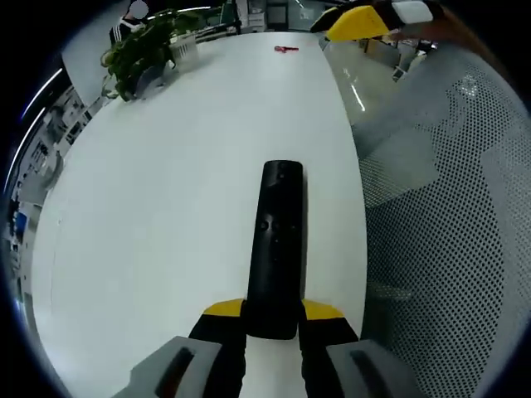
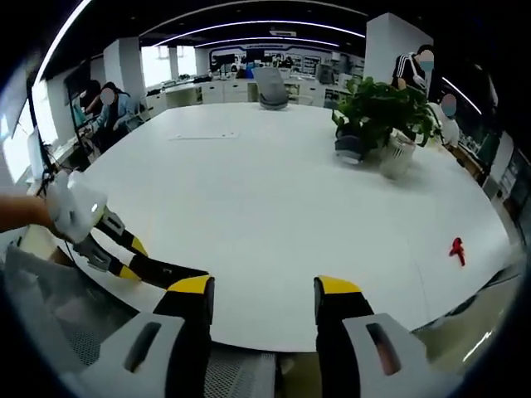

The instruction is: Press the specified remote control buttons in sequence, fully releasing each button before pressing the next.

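A long black remote control [image 1: 278, 240] points away from me over the white table [image 1: 166, 182], its near end clamped between the yellow-tipped jaws of my left gripper [image 1: 272, 311], which is shut on it. Small buttons show near its middle and far end. In the right gripper view, the left gripper [image 2: 124, 257] comes in from the left with the remote [image 2: 170, 272] at the table's near edge. My right gripper [image 2: 261, 290] is open with nothing between its jaws, hanging off the table's edge. Its yellow tip [image 1: 357, 23] shows at the top of the left gripper view.
A potted plant [image 1: 141, 50] [image 2: 382, 112] stands on the table with a white container beside it. A small red object [image 1: 286, 49] [image 2: 456, 249] lies near one table edge. A mesh chair back [image 1: 448, 207] is close on the right. People sit at the room's edges.
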`<state>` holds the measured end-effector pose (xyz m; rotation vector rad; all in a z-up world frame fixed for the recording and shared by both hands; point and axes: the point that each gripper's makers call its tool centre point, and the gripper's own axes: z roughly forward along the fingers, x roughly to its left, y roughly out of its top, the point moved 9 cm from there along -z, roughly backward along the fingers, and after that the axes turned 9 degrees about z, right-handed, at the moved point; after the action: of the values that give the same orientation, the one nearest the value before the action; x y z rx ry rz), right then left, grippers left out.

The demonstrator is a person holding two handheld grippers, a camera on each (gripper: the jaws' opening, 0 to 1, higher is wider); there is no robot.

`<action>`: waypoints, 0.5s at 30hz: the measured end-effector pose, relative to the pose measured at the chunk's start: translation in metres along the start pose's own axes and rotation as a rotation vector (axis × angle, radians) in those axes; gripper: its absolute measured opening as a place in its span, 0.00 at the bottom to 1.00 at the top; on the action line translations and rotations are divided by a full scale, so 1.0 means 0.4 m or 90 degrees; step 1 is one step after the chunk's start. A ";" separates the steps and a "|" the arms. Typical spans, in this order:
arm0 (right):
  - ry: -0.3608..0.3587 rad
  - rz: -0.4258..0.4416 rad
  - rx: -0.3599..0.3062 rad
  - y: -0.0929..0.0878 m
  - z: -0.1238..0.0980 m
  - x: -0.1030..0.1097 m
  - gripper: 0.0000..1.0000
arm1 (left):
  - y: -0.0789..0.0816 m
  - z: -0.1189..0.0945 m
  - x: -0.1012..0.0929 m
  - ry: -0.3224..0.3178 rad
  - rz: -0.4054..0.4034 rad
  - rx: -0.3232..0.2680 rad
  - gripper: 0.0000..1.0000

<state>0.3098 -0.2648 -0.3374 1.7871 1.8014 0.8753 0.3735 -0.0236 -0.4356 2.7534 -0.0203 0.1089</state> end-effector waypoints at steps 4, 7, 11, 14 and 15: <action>0.050 0.024 0.020 0.003 0.004 0.014 0.40 | 0.002 0.000 -0.016 0.002 0.004 0.001 0.23; 0.078 0.048 0.027 0.012 0.005 0.021 0.36 | 0.005 0.000 -0.029 -0.003 0.020 0.003 0.24; 0.102 0.079 0.022 0.030 0.001 0.023 0.30 | 0.006 -0.001 -0.034 -0.010 0.028 0.003 0.24; 0.116 0.095 0.010 0.060 0.010 0.029 0.25 | -0.004 -0.001 -0.034 -0.006 0.010 -0.021 0.24; 0.117 0.100 0.009 0.070 0.017 0.031 0.24 | -0.007 -0.002 -0.034 -0.004 0.000 -0.030 0.24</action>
<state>0.3337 -0.2529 -0.3208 1.9333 1.7987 1.1244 0.3597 -0.0208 -0.4371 2.7067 -0.0242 0.0975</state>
